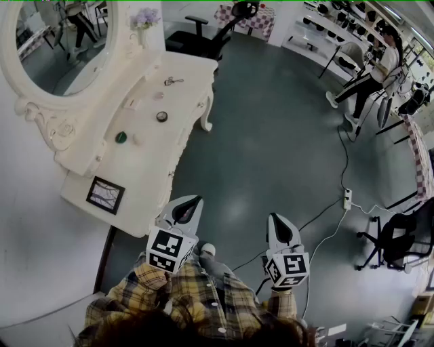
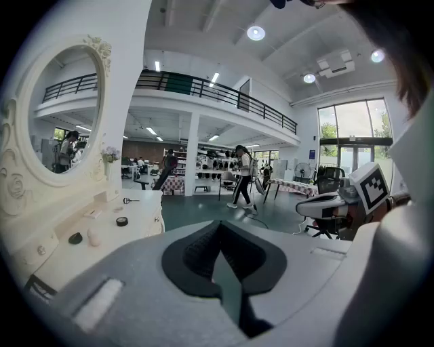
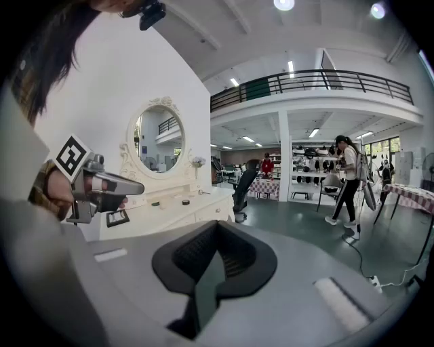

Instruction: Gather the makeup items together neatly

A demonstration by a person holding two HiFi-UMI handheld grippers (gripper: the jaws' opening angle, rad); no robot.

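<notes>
The makeup items lie spread over the white dressing table (image 1: 178, 152) at the left. They are a dark green round piece (image 1: 121, 137), a pale egg-shaped sponge (image 2: 93, 237), a black round compact (image 1: 161, 116), a small flat item (image 1: 132, 104) and a metal eyelash curler (image 1: 173, 80). My left gripper (image 1: 192, 200) hovers off the table's near corner, shut and empty. My right gripper (image 1: 274, 217) hangs over the floor to its right, also shut with nothing in it. In the gripper views both pairs of jaws, left (image 2: 218, 228) and right (image 3: 217, 228), meet at the tips.
An oval mirror (image 1: 64, 41) backs the table, and a framed picture (image 1: 105, 194) lies at its near end. A vase of flowers (image 1: 144, 20) stands at the far end by a black office chair (image 1: 203, 37). A cable and power strip (image 1: 346, 198) cross the floor. A person (image 1: 369, 71) stands far right.
</notes>
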